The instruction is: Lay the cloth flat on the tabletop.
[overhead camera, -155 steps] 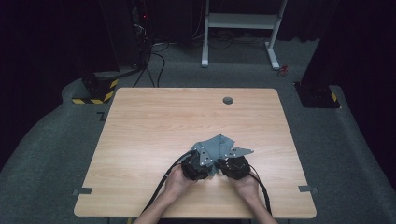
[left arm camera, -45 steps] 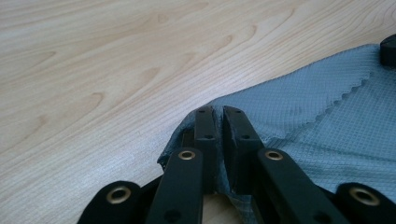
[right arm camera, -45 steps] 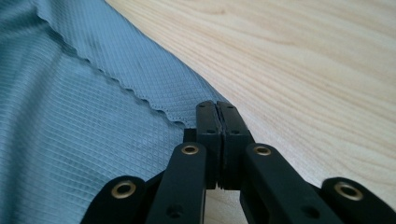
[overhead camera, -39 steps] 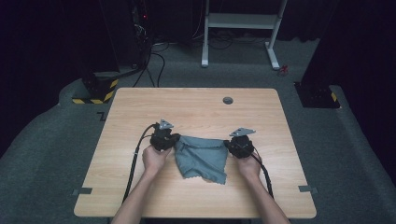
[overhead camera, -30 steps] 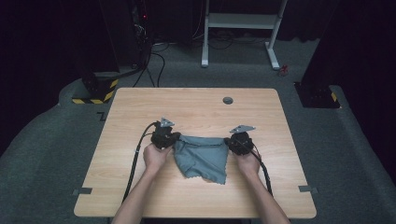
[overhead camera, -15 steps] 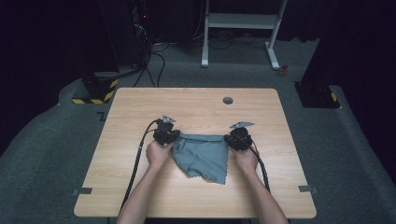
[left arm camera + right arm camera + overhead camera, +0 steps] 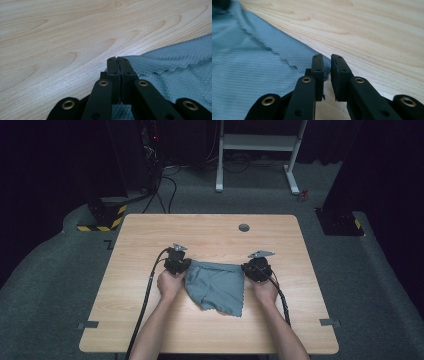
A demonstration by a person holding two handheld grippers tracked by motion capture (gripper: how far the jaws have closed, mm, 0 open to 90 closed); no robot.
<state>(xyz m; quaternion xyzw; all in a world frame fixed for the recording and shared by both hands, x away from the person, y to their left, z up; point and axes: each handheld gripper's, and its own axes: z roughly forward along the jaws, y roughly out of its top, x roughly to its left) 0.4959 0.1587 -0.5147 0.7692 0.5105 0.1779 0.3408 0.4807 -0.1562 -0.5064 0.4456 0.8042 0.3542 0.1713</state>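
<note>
**A:** Two tools, one grey-blue cloth, that's the whole setup. The cloth lies on the wooden desk, nearer the person's side than the round hole in the desktop. Its far edge is stretched pretty straight between the two tools, and the rest tapers down to a point toward the person.

**B:** Which corners are actually gripped?

**A:** The left tool is at the far-left corner of the cloth. In the left gripper view its jaws are clenched tight together, no gap at all, with the cloth corner pinched right at the left tool tips. So that one is grasping the cloth.

**B:** And the right?

**A:** The right tool sits at the cloth's far-right corner. In the right gripper view there's a clear slot between the jaws of the right tool. They've just been opening. The cloth runs up beside the left jaw, but the pads aren't pressing on it, so I'd call it released.

**B:** Hands?

**A:** Left hand and right hand are each on the person's side of their tool, flanking the cloth, with a black cable trailing back beside the left forearm.
</note>
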